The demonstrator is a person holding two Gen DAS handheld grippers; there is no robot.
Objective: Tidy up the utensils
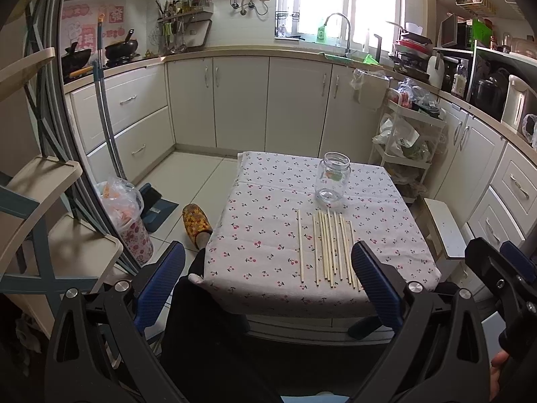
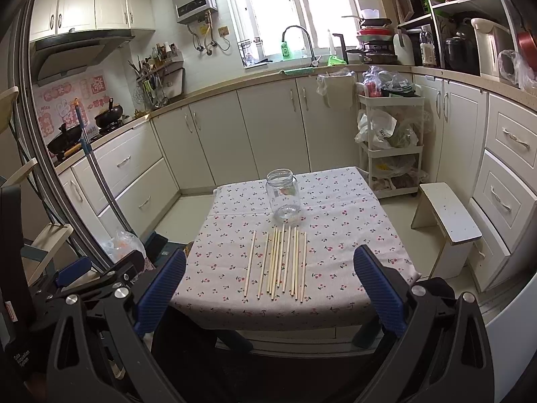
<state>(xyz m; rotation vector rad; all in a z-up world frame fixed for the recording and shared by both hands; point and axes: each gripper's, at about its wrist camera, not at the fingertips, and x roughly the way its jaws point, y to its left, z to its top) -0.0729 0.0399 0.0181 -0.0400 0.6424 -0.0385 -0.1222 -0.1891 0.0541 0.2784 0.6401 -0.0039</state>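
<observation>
Two grippers, left gripper (image 1: 268, 282) and right gripper (image 2: 270, 285), hang wide open, empty; chopsticks (image 2: 278, 262) lie at 6 o'clock of the jar (image 2: 283, 193).

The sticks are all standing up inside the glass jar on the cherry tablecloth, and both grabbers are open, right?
Not quite. The sticks are not in the glass jar; they lie flat in a row on the cherry tablecloth, in front of the empty jar. The right wrist view shows it clearly. Both grabbers, left and right, are open.

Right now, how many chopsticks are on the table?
10 chopsticks, roughly: one apart on the left, the rest bunched side by side before the glass jar. Some overlap; one may hide.
</observation>
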